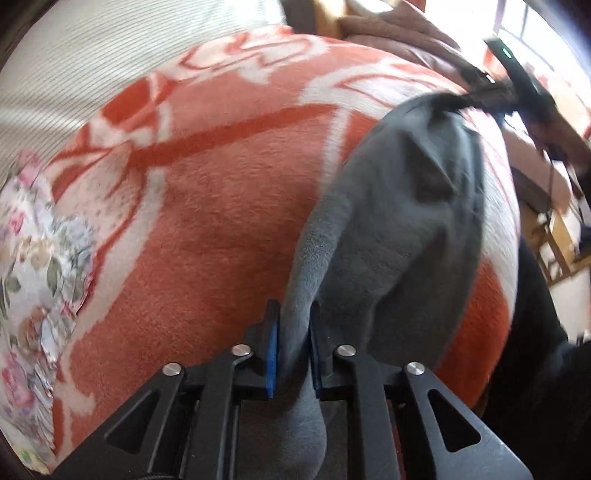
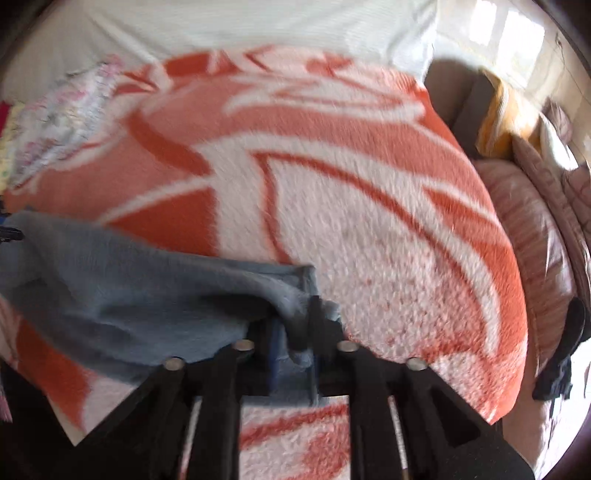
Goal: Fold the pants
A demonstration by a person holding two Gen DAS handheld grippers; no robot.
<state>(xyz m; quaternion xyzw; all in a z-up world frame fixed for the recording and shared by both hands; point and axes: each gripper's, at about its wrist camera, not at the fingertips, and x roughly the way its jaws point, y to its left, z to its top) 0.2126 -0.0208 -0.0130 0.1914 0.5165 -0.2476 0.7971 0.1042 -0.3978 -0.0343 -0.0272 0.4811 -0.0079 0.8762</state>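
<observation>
Grey fleece pants [image 1: 399, 221] hang stretched above an orange and white blanket [image 1: 221, 206]. My left gripper [image 1: 293, 325] is shut on one end of the pants, the cloth pinched between its blue pads. In the left wrist view the far end of the pants runs up to my right gripper [image 1: 491, 92], which grips it. In the right wrist view my right gripper [image 2: 295, 325] is shut on a hemmed edge of the pants [image 2: 129, 291], which trail away to the left over the blanket [image 2: 369, 221]. Both views are motion-blurred.
A floral cloth [image 1: 33, 258] lies at the blanket's left edge, also in the right wrist view [image 2: 66, 122]. A striped white sheet [image 1: 92, 55] lies beyond. Pillows and cushions [image 2: 524, 206] crowd the right side. A brown cloth [image 1: 388, 26] lies at the back.
</observation>
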